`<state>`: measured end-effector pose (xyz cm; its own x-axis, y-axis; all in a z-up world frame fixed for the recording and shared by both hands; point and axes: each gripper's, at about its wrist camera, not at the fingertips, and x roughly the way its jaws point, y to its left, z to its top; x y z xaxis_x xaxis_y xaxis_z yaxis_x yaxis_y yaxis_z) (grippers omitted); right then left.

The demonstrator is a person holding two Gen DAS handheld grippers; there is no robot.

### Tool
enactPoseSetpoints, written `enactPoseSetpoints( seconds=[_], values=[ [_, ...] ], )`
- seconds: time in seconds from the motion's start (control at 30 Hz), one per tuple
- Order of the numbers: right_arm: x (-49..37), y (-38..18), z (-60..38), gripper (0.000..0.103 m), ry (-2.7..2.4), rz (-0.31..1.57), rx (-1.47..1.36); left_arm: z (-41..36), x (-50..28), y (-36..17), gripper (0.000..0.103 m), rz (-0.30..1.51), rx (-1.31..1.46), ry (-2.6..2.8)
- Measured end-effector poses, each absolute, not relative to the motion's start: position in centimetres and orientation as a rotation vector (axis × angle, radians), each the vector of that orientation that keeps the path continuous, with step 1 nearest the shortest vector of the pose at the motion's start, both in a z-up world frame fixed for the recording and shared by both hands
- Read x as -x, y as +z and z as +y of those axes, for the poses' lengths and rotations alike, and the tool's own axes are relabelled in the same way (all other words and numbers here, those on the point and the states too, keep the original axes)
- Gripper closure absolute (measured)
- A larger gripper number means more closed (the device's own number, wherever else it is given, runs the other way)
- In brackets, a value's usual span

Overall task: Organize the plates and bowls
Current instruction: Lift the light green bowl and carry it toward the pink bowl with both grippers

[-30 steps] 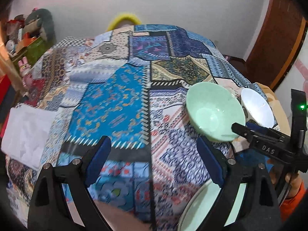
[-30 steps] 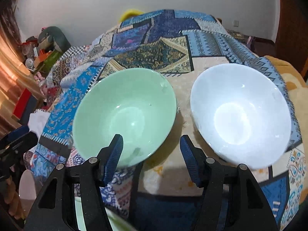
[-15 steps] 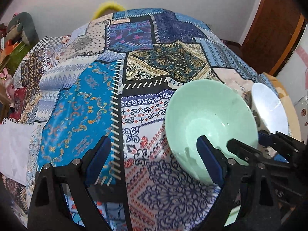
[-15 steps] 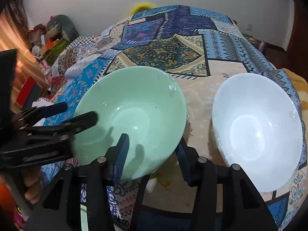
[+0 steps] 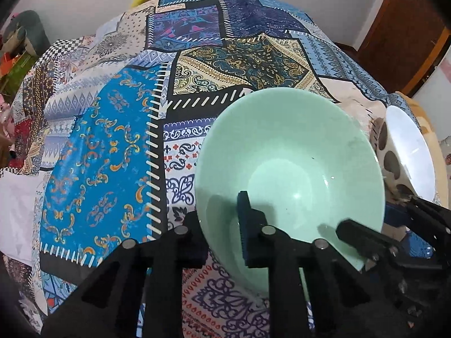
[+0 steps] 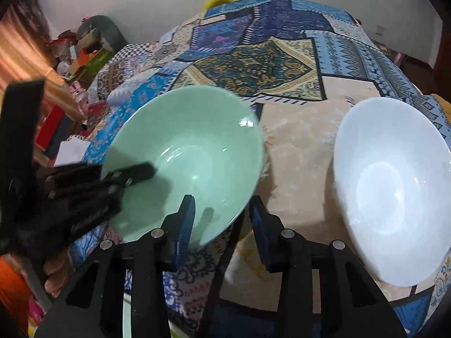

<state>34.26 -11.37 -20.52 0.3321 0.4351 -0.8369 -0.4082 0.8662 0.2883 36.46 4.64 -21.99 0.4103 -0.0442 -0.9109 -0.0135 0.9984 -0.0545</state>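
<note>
A pale green bowl sits on the patchwork tablecloth. My left gripper is shut on its near-left rim, one pad inside the bowl and the other outside. In the right wrist view it appears blurred at the bowl's left edge. My right gripper straddles the bowl's near rim, left pad inside, right pad outside. Its jaws are closing, and a small gap still shows beside the rim. A white bowl stands to the right, untouched.
A light green plate's rim shows at the table's near edge under my right gripper. A hand holds the left gripper. Boxes and clutter lie off the table's left side, white paper at its left edge.
My left gripper came down to the right onto the green bowl and shut on its rim. The right gripper's jaws narrowed around the bowl's near rim.
</note>
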Motion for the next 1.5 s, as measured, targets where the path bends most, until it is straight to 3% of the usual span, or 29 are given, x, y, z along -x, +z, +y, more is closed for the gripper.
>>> enactPoseSetpoints(
  seconds=[0.23,0.33,0.93,1.5],
  values=[
    [-35.5,-21.0,-10.3,0.067,0.559,1.147,-0.010,4.7,-34.3,-21.8,0.086,1.171,0.017,-0.046],
    [-35.5,-21.3,-9.6,0.081,0.603,1.178,-0.007,4.8,-33.5,-21.7,0.086,1.172,0.001,-0.059],
    [-30.3,-17.2,-10.4,0.082,0.573,1.021,0.048,4.0,-29.9,-19.0,0.084,1.093,0.017,-0.067],
    [-22.5,-12.9,-10.1,0.082,0.635,0.867,0.032,4.6,-19.8,-13.5,0.085,0.963,0.088,-0.045]
  ],
)
